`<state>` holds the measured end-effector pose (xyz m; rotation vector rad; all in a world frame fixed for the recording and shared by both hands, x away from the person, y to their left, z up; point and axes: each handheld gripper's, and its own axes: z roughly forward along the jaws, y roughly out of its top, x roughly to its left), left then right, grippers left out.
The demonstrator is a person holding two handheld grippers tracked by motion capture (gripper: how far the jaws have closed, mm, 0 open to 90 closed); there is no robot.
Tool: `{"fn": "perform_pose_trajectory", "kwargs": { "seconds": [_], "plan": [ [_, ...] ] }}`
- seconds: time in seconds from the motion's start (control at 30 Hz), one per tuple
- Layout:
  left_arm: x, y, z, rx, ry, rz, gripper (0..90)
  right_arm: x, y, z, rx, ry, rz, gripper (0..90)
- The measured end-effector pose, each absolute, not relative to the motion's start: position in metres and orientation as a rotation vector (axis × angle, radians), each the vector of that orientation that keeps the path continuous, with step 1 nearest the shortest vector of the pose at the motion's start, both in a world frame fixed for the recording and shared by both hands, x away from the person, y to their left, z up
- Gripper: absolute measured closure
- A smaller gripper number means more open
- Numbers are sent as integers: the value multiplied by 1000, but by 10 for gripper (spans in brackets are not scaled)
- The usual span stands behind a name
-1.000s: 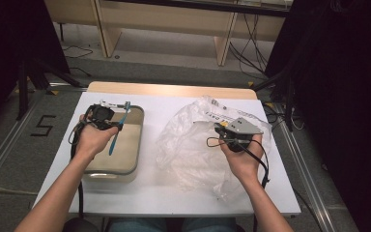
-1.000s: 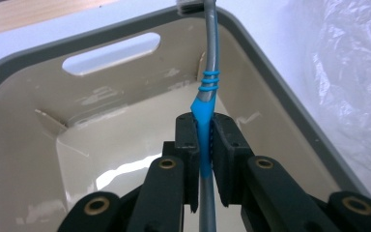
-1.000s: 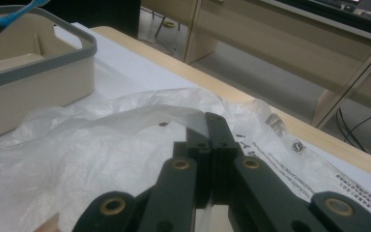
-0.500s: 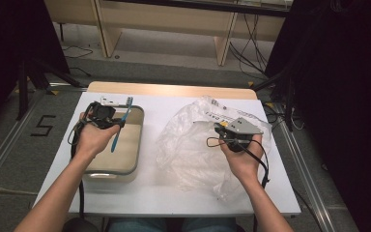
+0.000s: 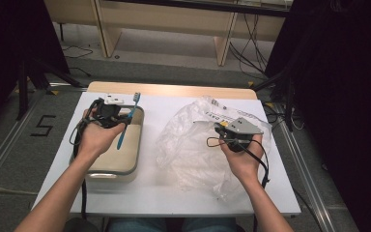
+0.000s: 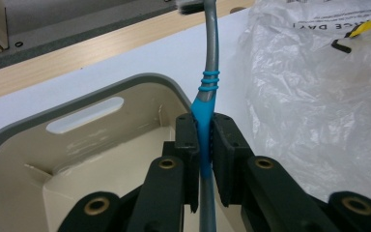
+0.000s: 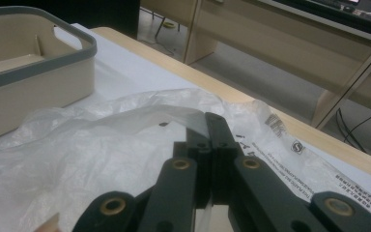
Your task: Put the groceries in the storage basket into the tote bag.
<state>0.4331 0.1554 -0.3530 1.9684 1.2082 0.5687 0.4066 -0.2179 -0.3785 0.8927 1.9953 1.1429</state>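
My left gripper (image 5: 118,116) is clamped on the blue toothbrush (image 5: 127,121), held above the beige bin (image 5: 125,162), bristles pointing to twelve o'clock; at three o'clock from it lies the clear plastic bag (image 5: 188,150) on the white worktop (image 5: 149,193); my right gripper (image 5: 218,128) is closed, pinching the bag's film.

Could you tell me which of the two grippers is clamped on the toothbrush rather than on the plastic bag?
The left gripper, over the beige bin, pinches the blue toothbrush; the right gripper grips the clear plastic bag.
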Motion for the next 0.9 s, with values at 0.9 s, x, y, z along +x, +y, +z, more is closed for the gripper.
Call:
{"fn": "perform_pose_trajectory", "kwargs": {
  "seconds": [0.9],
  "plan": [
    [424,136,-340,1962,1132,535,815,407,-219,-378,894,1992,1146,900]
  ]
}}
